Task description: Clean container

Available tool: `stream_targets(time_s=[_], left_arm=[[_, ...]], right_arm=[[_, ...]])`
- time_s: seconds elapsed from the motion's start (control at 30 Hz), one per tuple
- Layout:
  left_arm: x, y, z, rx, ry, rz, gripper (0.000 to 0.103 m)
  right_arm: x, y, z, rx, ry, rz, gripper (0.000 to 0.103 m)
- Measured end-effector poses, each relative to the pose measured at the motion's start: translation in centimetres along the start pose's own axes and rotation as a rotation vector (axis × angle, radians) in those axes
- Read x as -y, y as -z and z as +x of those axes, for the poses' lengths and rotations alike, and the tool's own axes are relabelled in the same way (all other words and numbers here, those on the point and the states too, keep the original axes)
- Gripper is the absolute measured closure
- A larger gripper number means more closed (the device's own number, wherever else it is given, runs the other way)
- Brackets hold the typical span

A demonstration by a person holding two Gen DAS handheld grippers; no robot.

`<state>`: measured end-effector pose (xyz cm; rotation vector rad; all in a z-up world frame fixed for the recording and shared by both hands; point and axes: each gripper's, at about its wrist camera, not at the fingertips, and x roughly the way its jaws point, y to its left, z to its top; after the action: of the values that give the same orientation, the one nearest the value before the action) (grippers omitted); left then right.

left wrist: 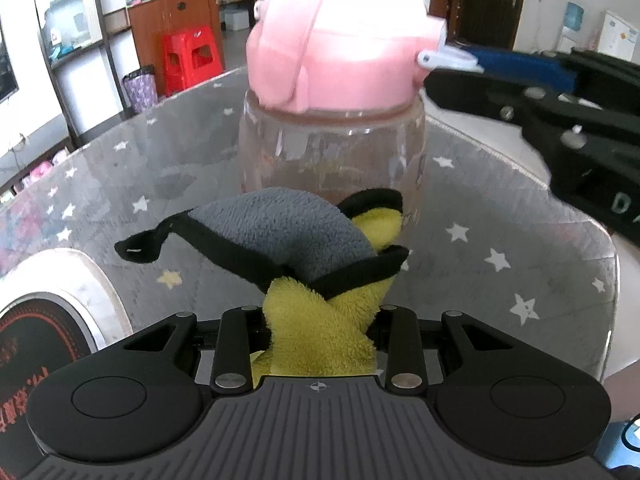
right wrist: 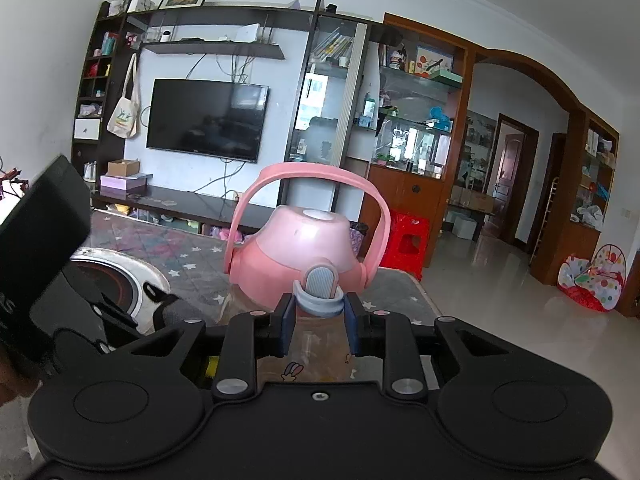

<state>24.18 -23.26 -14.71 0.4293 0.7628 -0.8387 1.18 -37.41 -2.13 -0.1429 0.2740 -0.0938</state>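
A clear plastic bottle point(left wrist: 332, 152) with a pink lid point(left wrist: 340, 40) stands on the star-patterned table. My left gripper point(left wrist: 320, 320) is shut on a grey and yellow cloth point(left wrist: 288, 236), whose tip touches the bottle's lower side. In the right wrist view the bottle's pink lid point(right wrist: 304, 252) has a raised pink handle point(right wrist: 304, 172) and a grey-blue latch tab point(right wrist: 320, 294). My right gripper point(right wrist: 319, 326) is shut on that latch with its blue fingertips point(right wrist: 286, 328) on either side. The right gripper also shows in the left wrist view point(left wrist: 452, 60) at the lid's right edge.
A round induction cooker point(left wrist: 52, 320) lies at the table's left; it also shows in the right wrist view point(right wrist: 116, 276). The table point(left wrist: 500, 220) has a grey star-patterned cover under glass. A red stool point(right wrist: 408, 240) stands on the floor beyond the table.
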Motion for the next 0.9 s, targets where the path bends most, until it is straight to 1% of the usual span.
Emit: stream_targets(time_s=[0.33,0.4,0.47,0.5,0.57,0.67,0.7,0.83,0.9], left_arm=[[3.9,-2.4,-2.5,0.046,-0.015,0.029,0.07],[4.2,-3.0,-4.1,0.058,-0.017,0.034,0.07],[5.3,-3.3,-5.7,0.063,-0.021,0.035,0.07],[5.0,-3.5,-5.5,0.066,-0.027,0.035,0.07],[7.1,-3.3,-7.6,0.065,-0.026,0.033,0.07],[8.4,-3.2,-8.1,0.06,-0.023,0.031,0.07],[9.4,-3.0,-9.1,0.059,-0.023,0.03,0.07],[10.2,-2.7,-9.6,0.051,-0.019,0.023,0.07],[10.9,-2.4,-10.2,0.05,-0.02,0.022,0.07]], right_arm=[[1.1,-0.6,-0.2,-0.004,-0.01,0.009,0.075],[1.3,-1.0,-0.1,-0.004,-0.009,0.008,0.075],[1.3,-1.4,0.2,-0.002,-0.008,0.004,0.075],[1.4,-1.5,0.1,-0.001,-0.008,0.003,0.075],[1.5,-1.6,-0.1,0.002,-0.006,0.004,0.075],[1.5,-2.0,0.4,0.009,-0.006,-0.002,0.075],[1.4,-1.9,0.5,0.011,-0.006,-0.006,0.075],[1.4,-0.8,0.0,0.017,-0.005,-0.012,0.075],[1.6,-0.9,-0.2,0.021,-0.005,-0.012,0.075]])
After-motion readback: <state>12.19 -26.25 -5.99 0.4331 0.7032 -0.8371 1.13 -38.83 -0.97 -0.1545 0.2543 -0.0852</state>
